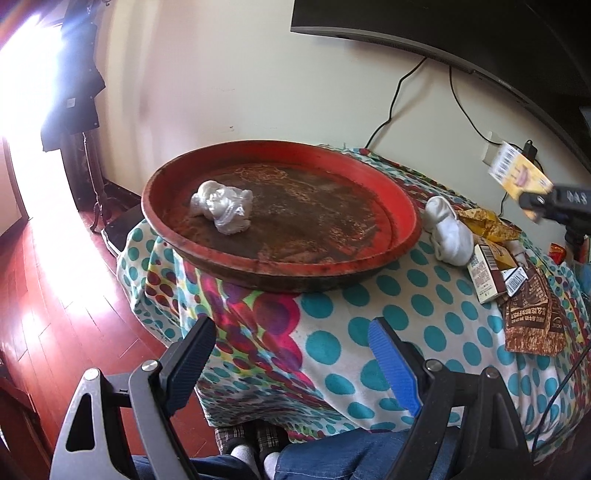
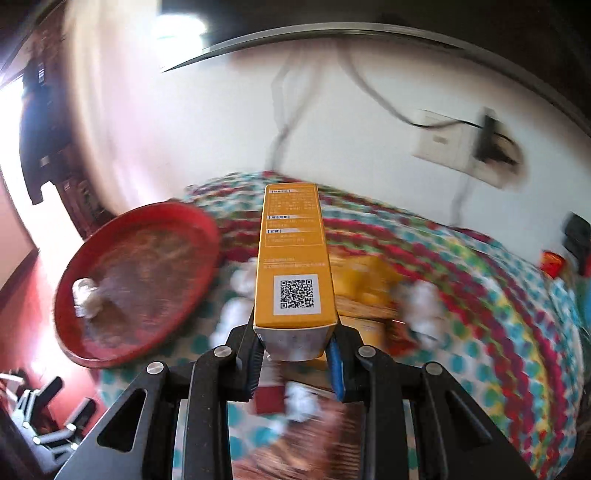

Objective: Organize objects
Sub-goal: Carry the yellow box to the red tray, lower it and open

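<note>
A round red tray (image 1: pixel 400 206) sits on the table's polka-dot cloth (image 1: pixel 332 347) and holds a crumpled white plastic bag (image 1: pixel 221 206). My left gripper (image 1: pixel 291 334) is open and empty, low over the cloth's near edge in front of the tray. My right gripper (image 2: pixel 295 354) is shut on a long yellow box (image 2: pixel 293 258) with a QR code, held in the air above the table. That box also shows at the right in the left wrist view (image 1: pixel 519 175). The tray (image 2: pixel 207 229) lies to its left in the right wrist view.
Right of the tray lie a white rolled sock (image 1: pixel 448 232), a cigarette pack (image 1: pixel 484 273), a yellow wrapper (image 1: pixel 487 221) and brown packets (image 1: pixel 532 321). A wall socket with cables (image 2: pixel 443 144) and a TV (image 1: pixel 461 29) are behind. My legs (image 1: pixel 332 454) are below the table edge.
</note>
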`<state>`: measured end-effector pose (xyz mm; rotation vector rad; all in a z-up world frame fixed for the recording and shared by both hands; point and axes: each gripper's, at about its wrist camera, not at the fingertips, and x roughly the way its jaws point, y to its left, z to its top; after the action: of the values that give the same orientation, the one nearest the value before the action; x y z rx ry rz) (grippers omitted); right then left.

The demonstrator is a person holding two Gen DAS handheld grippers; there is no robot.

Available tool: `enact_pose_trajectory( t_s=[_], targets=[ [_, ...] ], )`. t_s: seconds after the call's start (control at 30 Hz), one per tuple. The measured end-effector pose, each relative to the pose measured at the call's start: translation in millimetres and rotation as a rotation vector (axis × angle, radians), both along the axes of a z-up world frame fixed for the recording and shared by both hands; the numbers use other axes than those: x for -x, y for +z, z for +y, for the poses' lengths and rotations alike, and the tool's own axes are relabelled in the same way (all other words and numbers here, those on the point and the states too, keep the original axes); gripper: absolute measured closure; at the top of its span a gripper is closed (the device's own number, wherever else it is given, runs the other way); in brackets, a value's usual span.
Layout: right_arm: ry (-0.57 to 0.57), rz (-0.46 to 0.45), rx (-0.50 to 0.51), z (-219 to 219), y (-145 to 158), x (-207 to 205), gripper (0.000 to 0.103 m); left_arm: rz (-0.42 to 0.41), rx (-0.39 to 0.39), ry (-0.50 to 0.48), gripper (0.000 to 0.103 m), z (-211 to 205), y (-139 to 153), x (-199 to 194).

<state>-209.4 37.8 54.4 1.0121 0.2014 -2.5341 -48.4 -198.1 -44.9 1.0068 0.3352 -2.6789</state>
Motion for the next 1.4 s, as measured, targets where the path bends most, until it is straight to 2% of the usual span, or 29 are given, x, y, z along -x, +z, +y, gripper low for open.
enact_pose_trajectory(
  t_s=[0.2, 0.53, 0.8, 1.2, 1.4],
  targets=[
    [0.125, -0.009, -0.05, -70, -8, -3, 0.076, 0.001, -0.006, 0.017, 0.016, -7, 2, -2],
    [0.233, -0.02, -0.133, -152, -26, -1, 0.076, 0.004, -0.03, 0.035, 0.016, -16, 5, -6],
    [0.255, -0.082, -0.165, -191, -49, 9, 0.076, 0.009, -0.049, 0.043, 0.016, -21, 6, -7],
    [0.276, -0.102, -0.216, -227, -71, 14, 0.076, 0.015, -0.1, 0.068, 0.016, -35, 4, -9],
    [0.277, -0.167, -0.22, -239, -86, 24, 0.075, 0.019, -0.114, 0.068, 0.016, -38, 4, -9]
  ],
)
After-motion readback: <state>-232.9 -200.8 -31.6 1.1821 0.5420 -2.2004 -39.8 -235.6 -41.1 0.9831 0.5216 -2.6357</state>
